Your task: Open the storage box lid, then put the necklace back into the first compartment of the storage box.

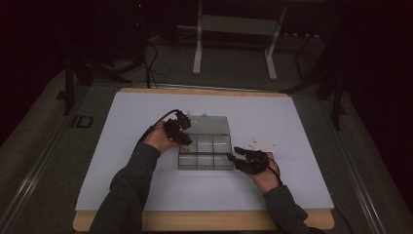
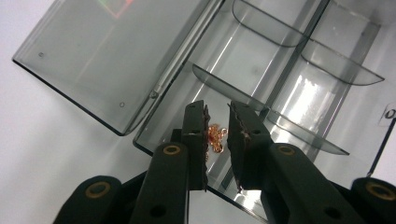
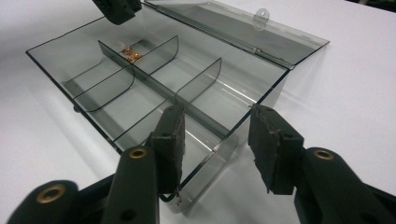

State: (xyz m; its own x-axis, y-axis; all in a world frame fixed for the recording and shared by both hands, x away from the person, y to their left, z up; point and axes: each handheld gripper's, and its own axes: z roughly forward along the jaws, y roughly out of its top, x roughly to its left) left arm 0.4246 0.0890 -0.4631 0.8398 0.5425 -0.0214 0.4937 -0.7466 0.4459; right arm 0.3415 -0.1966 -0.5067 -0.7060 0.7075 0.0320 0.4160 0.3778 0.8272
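Observation:
A clear plastic compartment box lies mid-table with its lid folded flat behind it. A small heap of copper-coloured rings rests on the floor of one corner compartment; the same rings sit at the box's far end in the right gripper view. My left gripper hangs just above them, open, with the rings in the gap between its pads and no pad pressing on them. My right gripper is open at the box's near corner. That corner stands between its jaws, and the right pad is clear of the wall.
A small white card lies on the white mat just right of the box, beyond my right hand. The other compartments hold nothing. A metal stand is on the floor beyond the table.

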